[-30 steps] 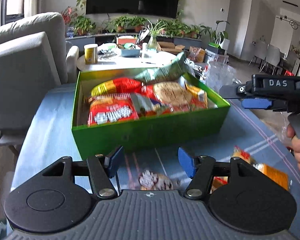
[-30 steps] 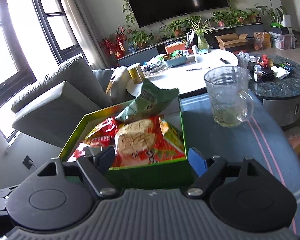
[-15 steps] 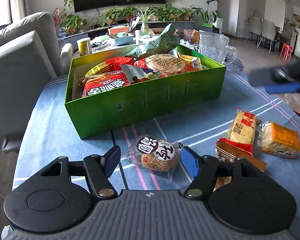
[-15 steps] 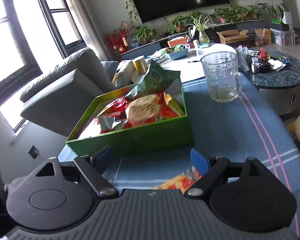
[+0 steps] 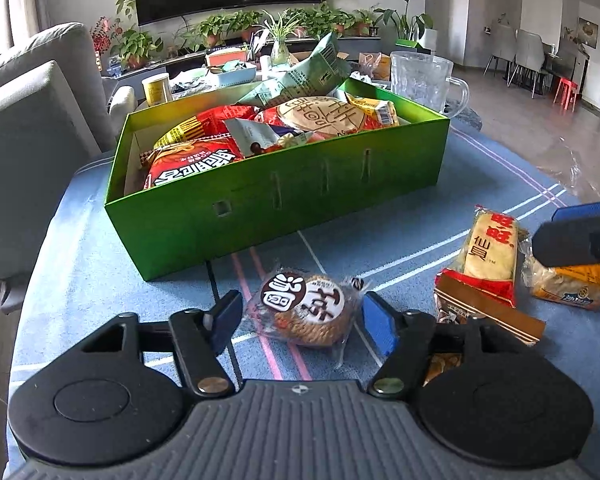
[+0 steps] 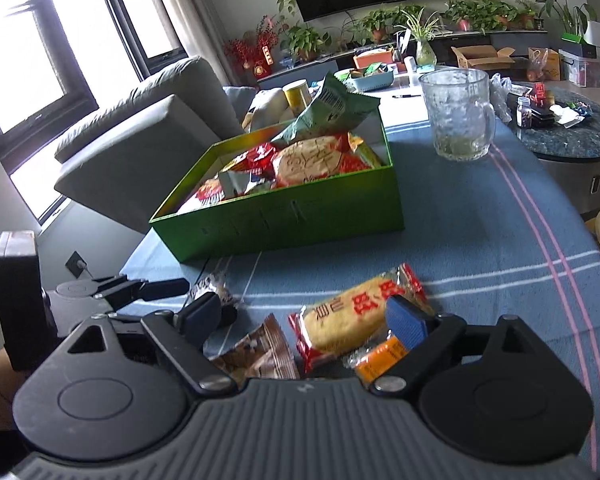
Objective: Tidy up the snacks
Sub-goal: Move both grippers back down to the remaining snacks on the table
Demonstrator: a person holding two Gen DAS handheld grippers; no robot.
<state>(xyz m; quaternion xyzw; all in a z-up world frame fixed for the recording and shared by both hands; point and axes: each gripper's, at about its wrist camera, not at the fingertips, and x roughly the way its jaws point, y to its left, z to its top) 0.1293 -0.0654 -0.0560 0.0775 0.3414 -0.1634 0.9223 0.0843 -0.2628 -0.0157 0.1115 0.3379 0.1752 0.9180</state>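
Left wrist view: left hand-held gripper (image 5: 298, 322) spread wide, fingers either side of the round cookie pack (image 5: 306, 310) lying flat on the table (image 5: 80, 280), not touching it yet. Pack looks light, crinkly film over a brittle disc, so I'd pinch across the disc body, gently, not the loose seal flaps; film likely slippery. Right hand-held gripper (image 6: 300, 322) also spread, hovering over the yellow rice cracker pack (image 6: 356, 320), with the brown wrapper (image 6: 260, 350) and orange pack (image 6: 384, 354) just beside it; all light, crushable, tightly clustered, so a neighbour may get caught. Open cloth between the loose snacks and the green box (image 6: 300, 220); near wall is upright, so snacks need lifting over the rim. Box already heaped, green bag (image 5: 304, 74) sticking up at the back; free room mostly at its left end. Glass mug (image 6: 458, 116) stands beyond the box's right corner, clear of the path.
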